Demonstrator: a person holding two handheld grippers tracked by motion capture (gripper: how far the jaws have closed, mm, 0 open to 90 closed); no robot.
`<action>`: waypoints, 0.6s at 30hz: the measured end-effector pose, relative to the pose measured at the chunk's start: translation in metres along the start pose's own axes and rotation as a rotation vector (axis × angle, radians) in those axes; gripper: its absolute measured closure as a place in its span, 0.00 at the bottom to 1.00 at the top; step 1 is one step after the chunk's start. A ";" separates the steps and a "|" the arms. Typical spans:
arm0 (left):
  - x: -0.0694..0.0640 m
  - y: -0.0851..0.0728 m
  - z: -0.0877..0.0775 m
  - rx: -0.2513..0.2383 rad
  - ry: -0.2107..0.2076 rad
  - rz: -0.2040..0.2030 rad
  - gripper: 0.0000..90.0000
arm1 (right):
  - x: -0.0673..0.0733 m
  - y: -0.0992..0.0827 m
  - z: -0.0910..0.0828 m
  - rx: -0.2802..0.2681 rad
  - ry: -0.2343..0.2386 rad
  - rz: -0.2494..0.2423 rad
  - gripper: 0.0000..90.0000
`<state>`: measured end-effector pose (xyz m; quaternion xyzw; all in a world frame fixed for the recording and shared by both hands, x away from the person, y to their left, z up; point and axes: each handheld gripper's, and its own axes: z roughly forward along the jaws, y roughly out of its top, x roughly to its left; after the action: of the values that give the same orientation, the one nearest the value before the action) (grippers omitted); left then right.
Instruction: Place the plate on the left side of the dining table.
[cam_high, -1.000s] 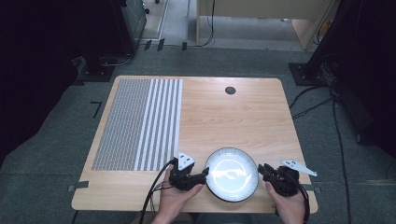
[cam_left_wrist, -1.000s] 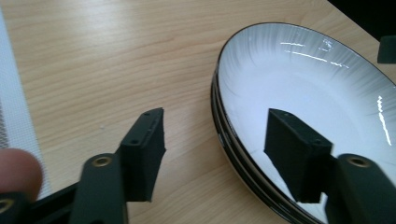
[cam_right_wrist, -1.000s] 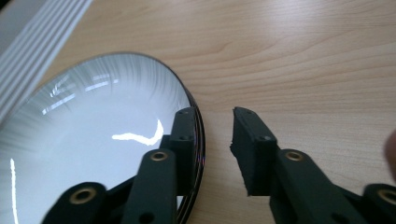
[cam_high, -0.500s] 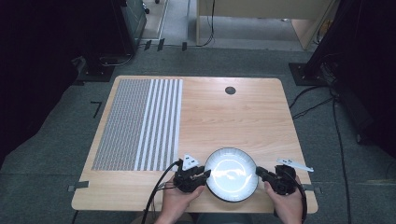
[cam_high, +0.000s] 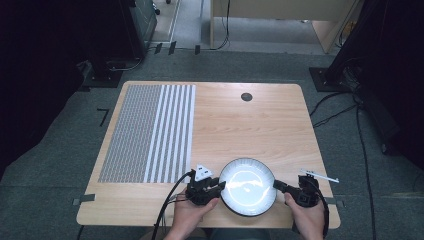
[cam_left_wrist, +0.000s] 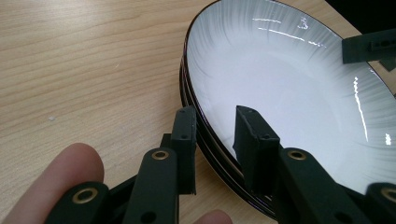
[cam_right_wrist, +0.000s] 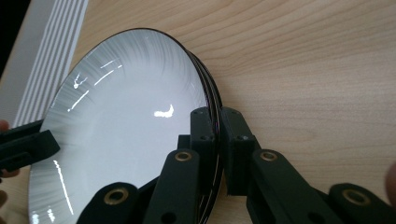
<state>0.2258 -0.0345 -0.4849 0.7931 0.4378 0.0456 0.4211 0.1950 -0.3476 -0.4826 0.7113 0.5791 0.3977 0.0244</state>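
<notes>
Both grippers, left gripper (cam_high: 220, 186) and right gripper (cam_high: 278, 185), are clamping opposite rims of the plate (cam_high: 248, 186) near the table's (cam_high: 250, 125) front edge, the left's jaws having just been closing; gripper views are revealing stacked rims.

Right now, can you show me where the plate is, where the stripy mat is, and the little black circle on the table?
plate (cam_high: 248, 185): high view, on its white middle.
stripy mat (cam_high: 150, 132): high view, on its middle.
black circle (cam_high: 246, 97): high view, on its centre, near the table's far edge.
</notes>
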 end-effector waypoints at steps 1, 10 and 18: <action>0.000 0.000 0.000 0.001 -0.001 0.002 0.78 | 0.000 0.000 0.000 0.000 0.000 0.000 0.95; 0.001 0.001 0.000 -0.002 -0.018 -0.012 0.74 | -0.005 0.002 -0.002 0.013 0.034 0.055 0.95; 0.002 0.001 0.001 0.008 -0.024 -0.021 0.74 | -0.012 0.007 -0.012 0.008 0.104 0.113 1.00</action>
<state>0.2281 -0.0341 -0.4854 0.7906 0.4412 0.0298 0.4236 0.1931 -0.3648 -0.4774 0.7212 0.5401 0.4326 -0.0308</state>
